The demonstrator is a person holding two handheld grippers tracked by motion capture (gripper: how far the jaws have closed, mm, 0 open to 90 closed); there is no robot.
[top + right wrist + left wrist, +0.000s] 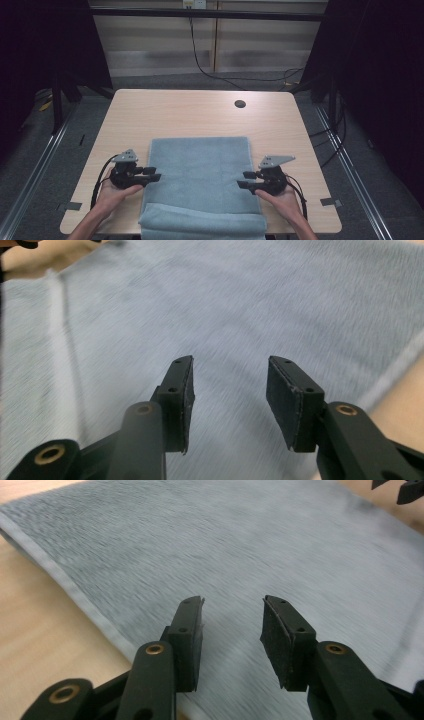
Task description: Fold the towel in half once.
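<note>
Towel (200, 170) on table (200, 112), between grippers.

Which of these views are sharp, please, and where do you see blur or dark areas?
High view: sharp and evenly lit on the table and blue-grey towel, black at both sides. Left gripper view: the towel's weave is streaked with motion blur, the pads crisp. Right gripper view: the same streaking.
</note>
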